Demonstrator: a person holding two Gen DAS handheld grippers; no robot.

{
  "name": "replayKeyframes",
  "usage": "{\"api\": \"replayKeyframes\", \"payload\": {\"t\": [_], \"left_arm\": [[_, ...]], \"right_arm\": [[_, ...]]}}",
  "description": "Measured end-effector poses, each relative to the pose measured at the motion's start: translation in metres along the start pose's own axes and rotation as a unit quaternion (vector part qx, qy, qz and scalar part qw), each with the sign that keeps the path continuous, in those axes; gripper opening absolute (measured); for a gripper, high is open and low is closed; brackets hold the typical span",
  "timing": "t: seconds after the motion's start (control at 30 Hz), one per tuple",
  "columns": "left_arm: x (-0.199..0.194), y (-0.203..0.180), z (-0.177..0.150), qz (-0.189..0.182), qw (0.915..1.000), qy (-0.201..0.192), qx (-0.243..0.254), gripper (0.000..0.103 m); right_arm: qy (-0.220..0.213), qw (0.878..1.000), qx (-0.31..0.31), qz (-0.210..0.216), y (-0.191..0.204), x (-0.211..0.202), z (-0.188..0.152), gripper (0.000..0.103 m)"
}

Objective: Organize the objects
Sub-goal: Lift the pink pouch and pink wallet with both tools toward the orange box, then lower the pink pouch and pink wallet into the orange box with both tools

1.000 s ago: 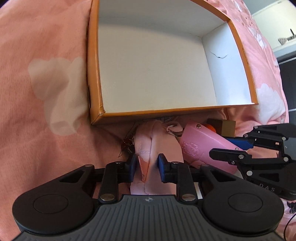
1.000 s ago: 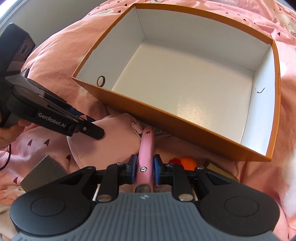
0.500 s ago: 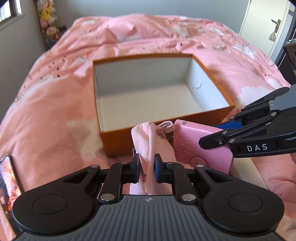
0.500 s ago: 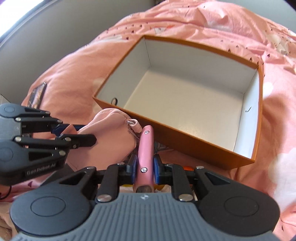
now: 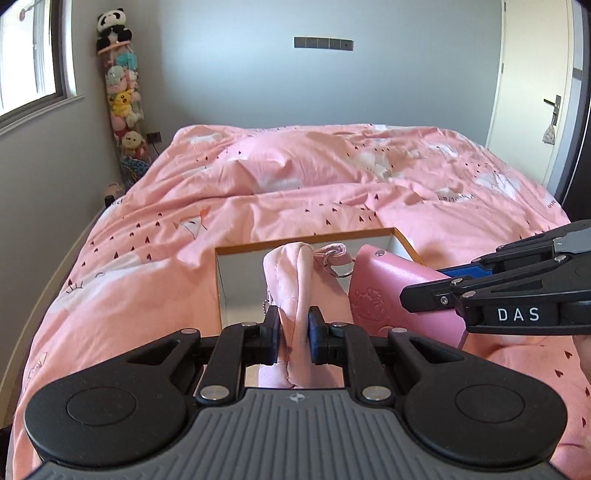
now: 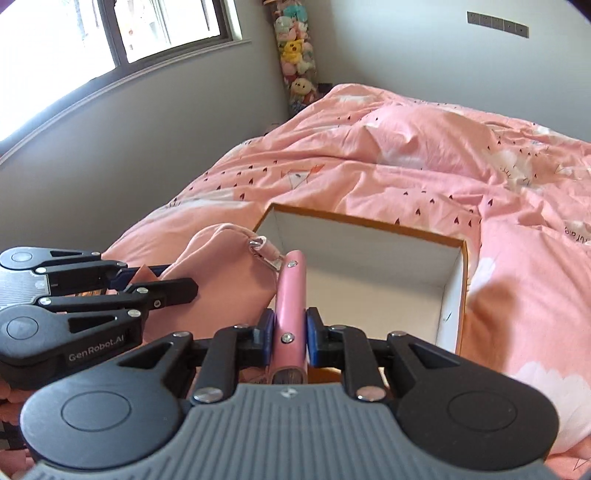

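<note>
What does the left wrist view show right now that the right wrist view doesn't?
Only the left wrist view: the door with its handle, and the embossed flat face of the pink wallet. Only the right wrist view: the window, and the wallet's narrow edge clamped in the right tongs. Both: the orange box on the pink bed, the pink fabric pouch pinched in the left tongs, the plush toy column.

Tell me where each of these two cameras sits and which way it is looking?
Left wrist view: sits on the left gripper, looking forward along its fingers, which pinch a pink cloth pouch, over the orange box and pink bed; the right gripper shows at right.
Right wrist view: sits on the right gripper, which clamps a pink wallet, looking across the box toward the window; the left gripper shows at left.
Shared: pouch, wallet, box, bed, both grippers and the plush toy column.
</note>
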State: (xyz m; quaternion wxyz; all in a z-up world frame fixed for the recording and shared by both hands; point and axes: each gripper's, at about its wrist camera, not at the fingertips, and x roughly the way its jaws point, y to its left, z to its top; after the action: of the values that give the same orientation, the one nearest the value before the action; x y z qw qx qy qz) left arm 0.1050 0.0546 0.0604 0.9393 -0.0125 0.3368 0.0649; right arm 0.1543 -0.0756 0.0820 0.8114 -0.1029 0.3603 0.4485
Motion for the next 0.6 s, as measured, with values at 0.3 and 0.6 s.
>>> {"api": "replayKeyframes", "payload": {"t": [0.3, 0.6], "left_arm": [[0.053, -0.002, 0.001, 0.067, 0.9976, 0.011, 0.016, 0.017], [0.107, 0.001, -0.026, 0.086, 0.9903, 0.093, 0.057, 0.017]], "right_arm": [[-0.023, 0.997, 0.068, -0.04, -0.023, 0.053, 0.014, 0.019], [0.024, 0.988, 0.153, -0.021, -0.049, 0.116, -0.001, 0.019]]}}
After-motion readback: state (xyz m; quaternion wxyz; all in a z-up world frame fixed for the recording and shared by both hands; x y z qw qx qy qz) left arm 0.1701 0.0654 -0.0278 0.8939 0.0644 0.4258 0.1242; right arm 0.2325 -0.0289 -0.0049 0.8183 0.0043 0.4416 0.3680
